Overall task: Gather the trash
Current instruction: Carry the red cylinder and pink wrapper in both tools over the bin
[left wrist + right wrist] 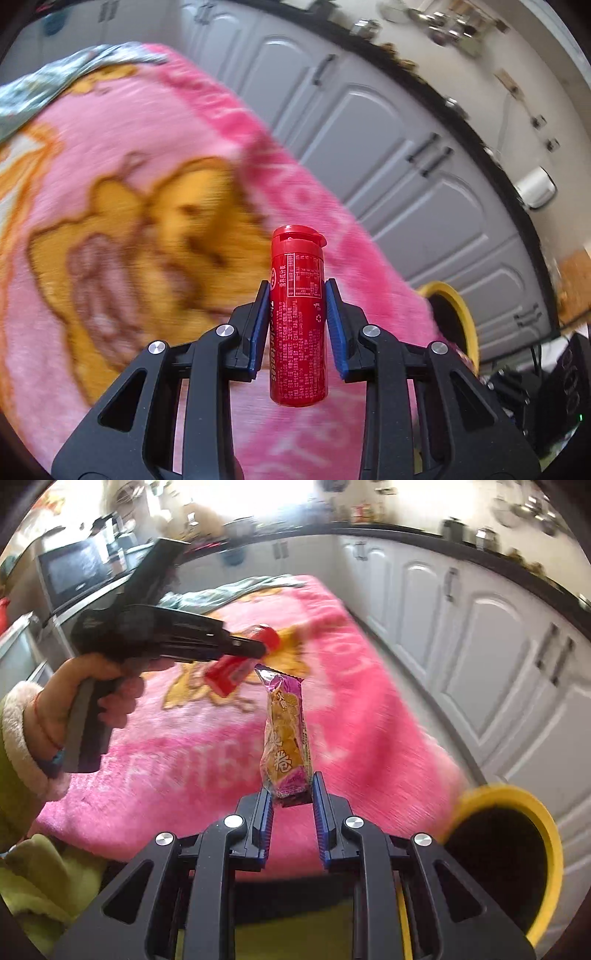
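My left gripper (297, 291) is shut on a red plastic tube with a flip cap (298, 317) and holds it upright above the pink blanket (110, 221). It also shows in the right wrist view (255, 646), with the red tube (229, 672) tilted in it. My right gripper (291, 786) is shut on the bottom end of a purple and orange snack wrapper (286, 734), which stands up between the fingers. A yellow-rimmed bin with a dark inside (517, 856) sits at the lower right; it also shows in the left wrist view (454, 314).
The pink cartoon blanket (221, 757) covers a table. A grey-green cloth (229, 594) lies at its far end. White cabinets (480, 646) with a dark counter run along the right. A microwave (74, 572) stands at the back left.
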